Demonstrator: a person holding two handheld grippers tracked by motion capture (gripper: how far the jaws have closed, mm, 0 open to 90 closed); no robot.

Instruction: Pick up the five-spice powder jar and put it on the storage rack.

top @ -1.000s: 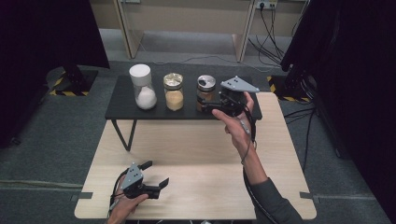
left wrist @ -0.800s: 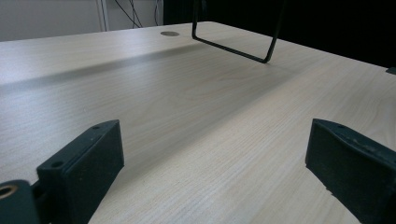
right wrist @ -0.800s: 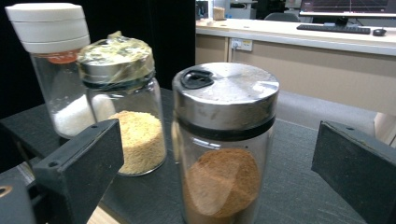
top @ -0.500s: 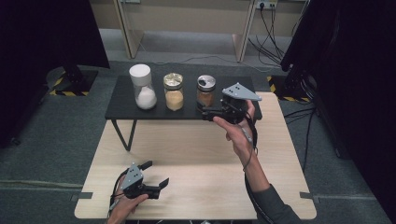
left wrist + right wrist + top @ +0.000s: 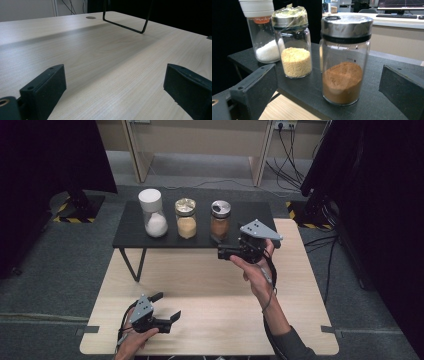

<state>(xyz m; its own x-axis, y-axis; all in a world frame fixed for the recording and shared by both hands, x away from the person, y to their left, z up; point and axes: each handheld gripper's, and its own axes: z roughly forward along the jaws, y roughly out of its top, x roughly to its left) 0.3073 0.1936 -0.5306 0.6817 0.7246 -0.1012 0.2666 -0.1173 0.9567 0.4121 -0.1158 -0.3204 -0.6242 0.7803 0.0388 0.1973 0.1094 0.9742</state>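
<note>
Three glass jars stand in a row on a black raised shelf (image 5: 130,232): a white-lidded jar of white powder (image 5: 151,212), a jar of yellow grains (image 5: 186,218) and a metal-lidded jar of brown powder (image 5: 220,220). My right gripper (image 5: 223,251) hovers open at the shelf's front edge, just short of the brown jar. In the right gripper view the brown jar (image 5: 344,75) stands between the wide jaws but apart from them, with the yellow jar (image 5: 294,50) and white jar (image 5: 263,37) to its left. My left gripper (image 5: 167,306) rests open on the wooden table (image 5: 210,285), holding nothing.
The shelf stands on thin black wire legs (image 5: 125,25) over the far part of the table. Bare wood (image 5: 100,50) lies ahead of the left gripper (image 5: 115,85). Grey carpet and dark curtains surround the table, with cables on the floor at the back right.
My right gripper has drawn back a little from the brown jar toward the near side of the shelf. The jars and the left gripper have stayed put.
</note>
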